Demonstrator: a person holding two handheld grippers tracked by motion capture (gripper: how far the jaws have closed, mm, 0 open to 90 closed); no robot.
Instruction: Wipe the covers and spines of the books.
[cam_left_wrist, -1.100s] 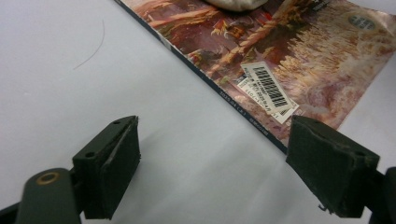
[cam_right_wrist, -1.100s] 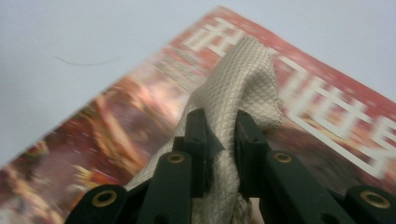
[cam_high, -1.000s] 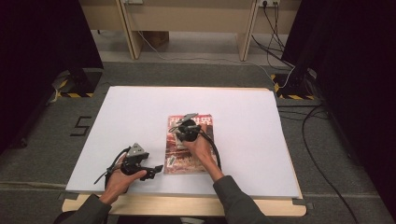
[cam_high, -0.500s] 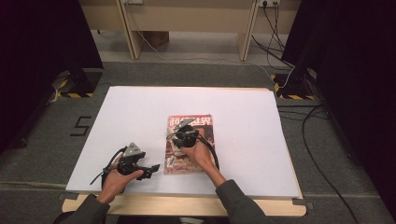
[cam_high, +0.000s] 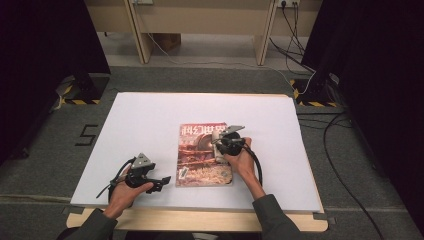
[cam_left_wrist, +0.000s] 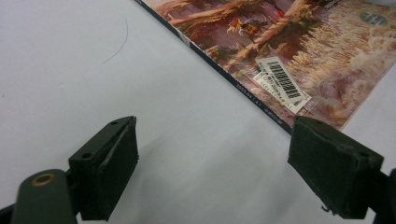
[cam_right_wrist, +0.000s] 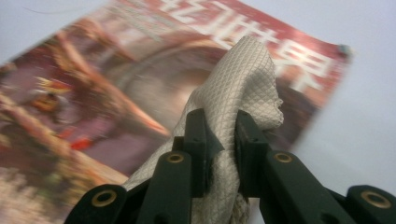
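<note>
Right gripper jaws clamp a cloth over the magazine, centre frame; wiping apparently underway; left gripper jaws wide, idle

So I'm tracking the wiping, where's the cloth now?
The cloth is pinched in the right hand-held gripper, over the magazine near its right edge.

A white rectangular sheet covers the pale wooden surface, whose bare front edge shows below it. Grey carpeted floor lies all round, marked with a black figure five at the left. Black curtains hang on both sides. Beyond stands a light wooden desk on panel legs. Black cables trail over the carpet at the right, near yellow-and-black striped tape.
</note>
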